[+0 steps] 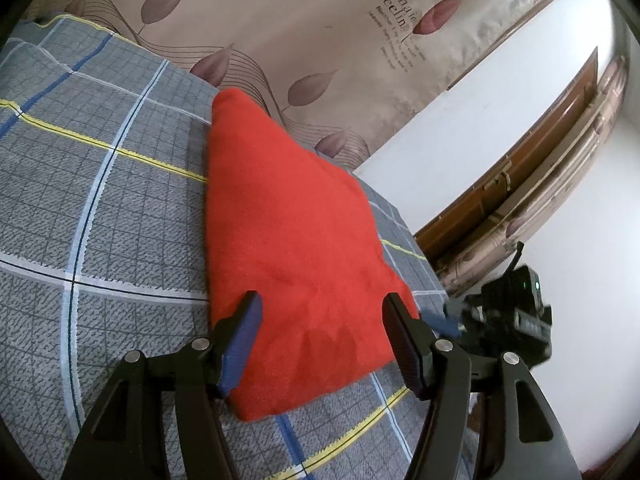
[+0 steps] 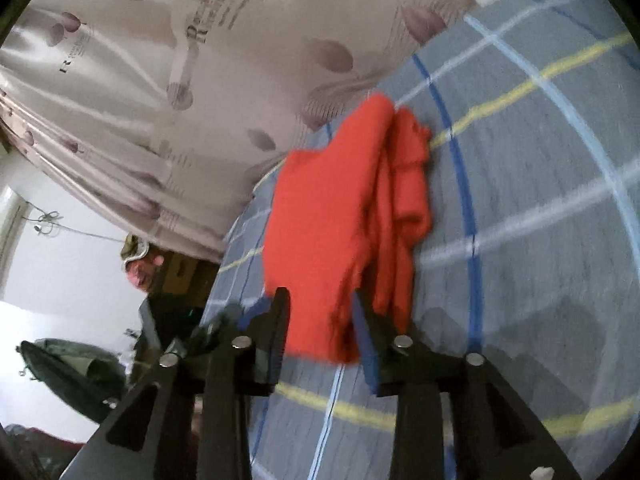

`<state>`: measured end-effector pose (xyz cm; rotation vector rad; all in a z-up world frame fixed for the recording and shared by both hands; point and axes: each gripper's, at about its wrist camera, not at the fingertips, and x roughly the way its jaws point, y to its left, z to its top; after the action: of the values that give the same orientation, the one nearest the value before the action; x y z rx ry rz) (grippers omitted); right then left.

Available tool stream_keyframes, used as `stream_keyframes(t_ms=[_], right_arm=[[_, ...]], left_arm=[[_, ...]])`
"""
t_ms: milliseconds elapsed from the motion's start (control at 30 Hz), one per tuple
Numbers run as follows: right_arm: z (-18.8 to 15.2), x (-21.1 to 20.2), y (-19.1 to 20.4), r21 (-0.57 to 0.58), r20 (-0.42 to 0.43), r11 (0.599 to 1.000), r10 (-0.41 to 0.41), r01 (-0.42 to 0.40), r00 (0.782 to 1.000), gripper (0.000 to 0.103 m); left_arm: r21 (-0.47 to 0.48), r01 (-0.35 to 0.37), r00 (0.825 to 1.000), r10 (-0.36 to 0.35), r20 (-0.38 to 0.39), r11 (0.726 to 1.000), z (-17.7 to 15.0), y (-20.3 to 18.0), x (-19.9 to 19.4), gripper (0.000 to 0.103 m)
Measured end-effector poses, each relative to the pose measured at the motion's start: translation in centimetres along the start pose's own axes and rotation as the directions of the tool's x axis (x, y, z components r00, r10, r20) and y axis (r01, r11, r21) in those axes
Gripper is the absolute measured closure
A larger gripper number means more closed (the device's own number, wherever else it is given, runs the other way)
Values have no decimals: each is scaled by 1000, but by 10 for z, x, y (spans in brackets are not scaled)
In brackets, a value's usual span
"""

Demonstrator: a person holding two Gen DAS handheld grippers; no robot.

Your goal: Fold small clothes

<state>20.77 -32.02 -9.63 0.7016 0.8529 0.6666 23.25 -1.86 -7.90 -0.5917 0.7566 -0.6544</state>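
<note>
On the plaid bedsheet (image 1: 100, 208), a folded red garment (image 1: 288, 240) lies between the left gripper's (image 1: 320, 312) parted jaws; the right gripper (image 2: 320, 304), also unclenched, could snag and undo its loose layers.

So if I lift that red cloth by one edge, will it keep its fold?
Probably not: the red cloth looks soft and floppy, its stacked layers already rumpled and loose. It looks light, and pushed it would likely bunch on the checked bedsheet.

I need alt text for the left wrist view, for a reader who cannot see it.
A folded red cloth lies on a grey plaid bedsheet, its near edge between the open left gripper fingers. A leaf-print curtain hangs behind.
</note>
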Motion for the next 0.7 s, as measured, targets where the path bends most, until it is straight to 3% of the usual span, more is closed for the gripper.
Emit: stream_keyframes(t_ms=[133,400,500,700], right_arm=[[-14,15,2,-17,-49,997,-80,79,996,67],[0,41,-3,18,-61,999,-28,29,998,68],[9,51,-1,8,-50,999,-44,44,998,91],[14,22,30,-127,101,981,-132,144,986,97]], left_arm=[[0,-4,1000,4,0,1000,0,0,0,39],[-11,-4,1000,4,-6,1000,0,2,0,38],[-13,-4,1000,4,-6,1000,0,3,0,38],[-10,1,1000,-1,-4,1000,0,2,0,38]])
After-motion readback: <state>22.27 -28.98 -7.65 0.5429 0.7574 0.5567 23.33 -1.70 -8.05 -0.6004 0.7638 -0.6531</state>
